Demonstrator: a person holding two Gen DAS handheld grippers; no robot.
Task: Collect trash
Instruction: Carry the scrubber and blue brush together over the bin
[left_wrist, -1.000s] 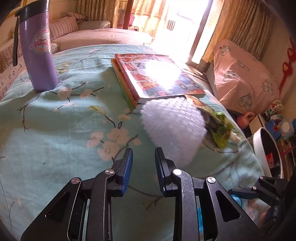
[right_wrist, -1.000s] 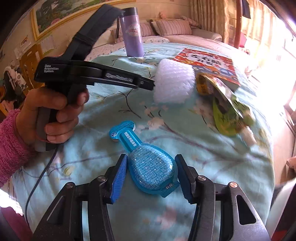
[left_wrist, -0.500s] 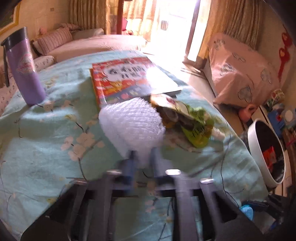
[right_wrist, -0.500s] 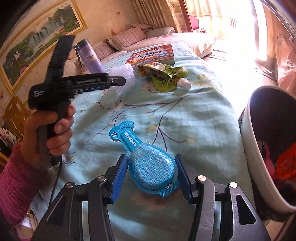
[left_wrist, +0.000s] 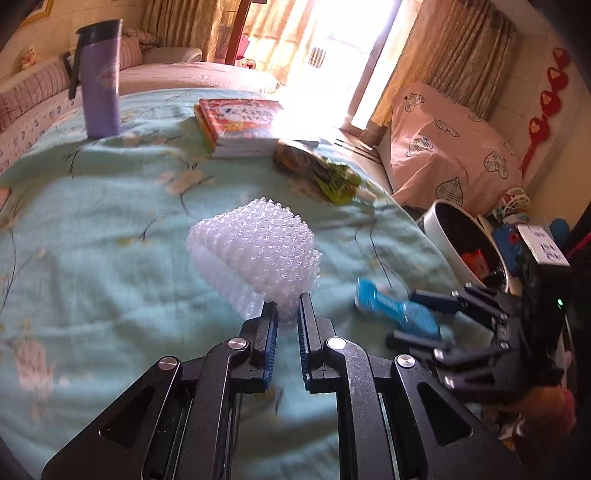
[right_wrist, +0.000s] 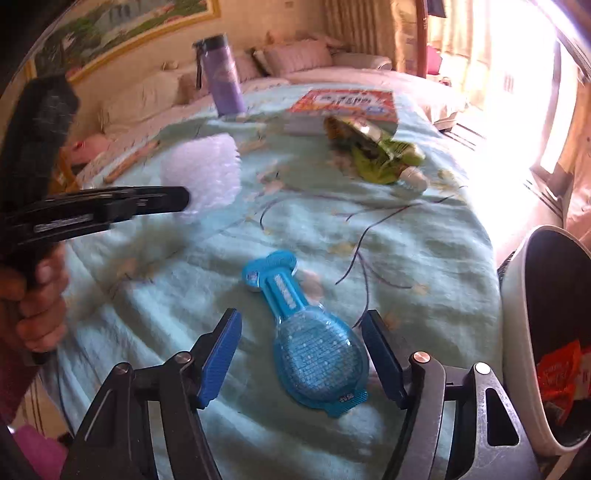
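Foam netting sits clamped in the left hand-held gripper, lifted off the bed. Right hand-held gripper stands apart around the blue plastic packet, which looks unpinched. Farther off, a green snack wrapper lies untouched. The bin on the right holds some rubbish; most collecting seems left.
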